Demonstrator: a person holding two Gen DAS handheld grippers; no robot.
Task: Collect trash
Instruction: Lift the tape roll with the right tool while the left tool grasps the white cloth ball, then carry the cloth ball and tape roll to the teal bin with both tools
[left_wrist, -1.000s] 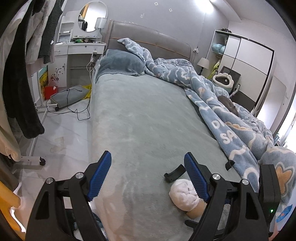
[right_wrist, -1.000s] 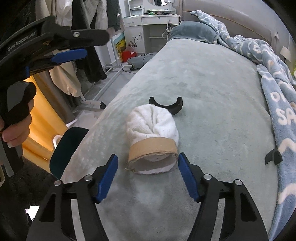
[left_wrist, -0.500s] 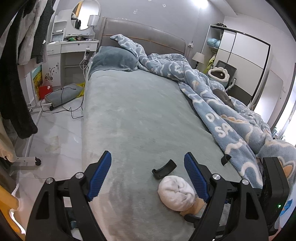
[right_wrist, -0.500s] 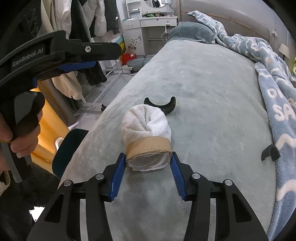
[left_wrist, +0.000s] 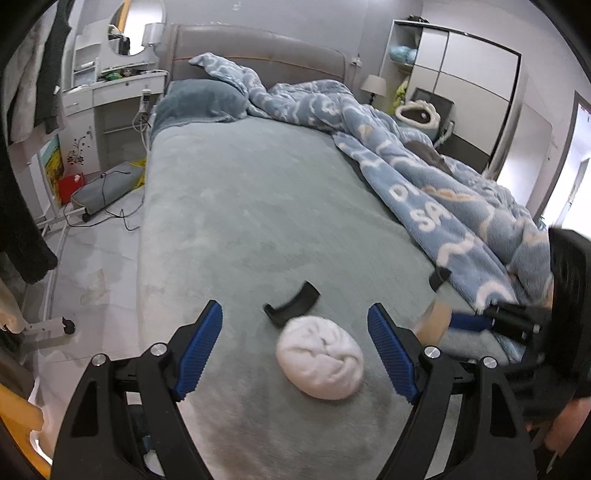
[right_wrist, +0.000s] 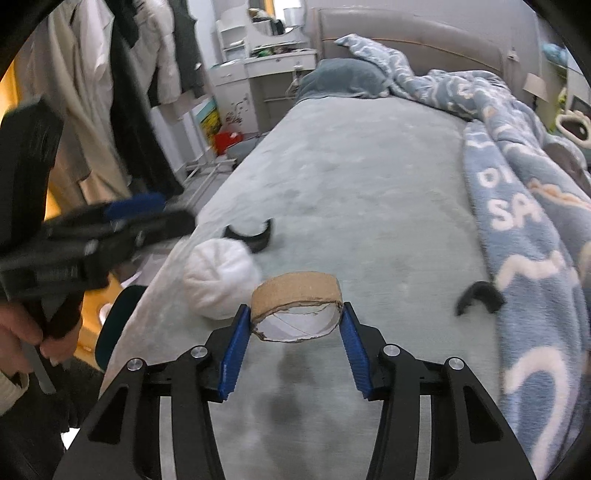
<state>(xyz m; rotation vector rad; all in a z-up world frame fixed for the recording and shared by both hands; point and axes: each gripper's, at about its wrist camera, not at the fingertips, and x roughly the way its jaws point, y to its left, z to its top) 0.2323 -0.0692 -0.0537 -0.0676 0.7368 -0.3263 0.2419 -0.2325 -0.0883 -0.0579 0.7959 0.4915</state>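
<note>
My right gripper (right_wrist: 293, 325) is shut on a brown cardboard ring (right_wrist: 295, 295) and holds it above the grey bed (right_wrist: 351, 177). The ring shows blurred in the left wrist view (left_wrist: 434, 319). A white wad of tissue (left_wrist: 319, 358) lies on the bed near its foot, left of the ring in the right wrist view (right_wrist: 221, 282). My left gripper (left_wrist: 295, 350) is open and empty, with the wad between its fingers' line of sight. A curved black plastic piece (left_wrist: 291, 304) lies just behind the wad. Another black piece (right_wrist: 478, 293) lies by the blanket.
A blue patterned blanket (left_wrist: 424, 177) is heaped along the bed's right side. Clothes (right_wrist: 122, 92) hang on a rack left of the bed. A dark bin rim (right_wrist: 118, 325) shows beside the bed's foot. A white dresser (left_wrist: 110, 92) stands at the back left.
My right gripper closed on the cardboard ring and lifted it off the white wad, which stayed on the bed. My left gripper shifted so the wad sits nearer between its fingers.
</note>
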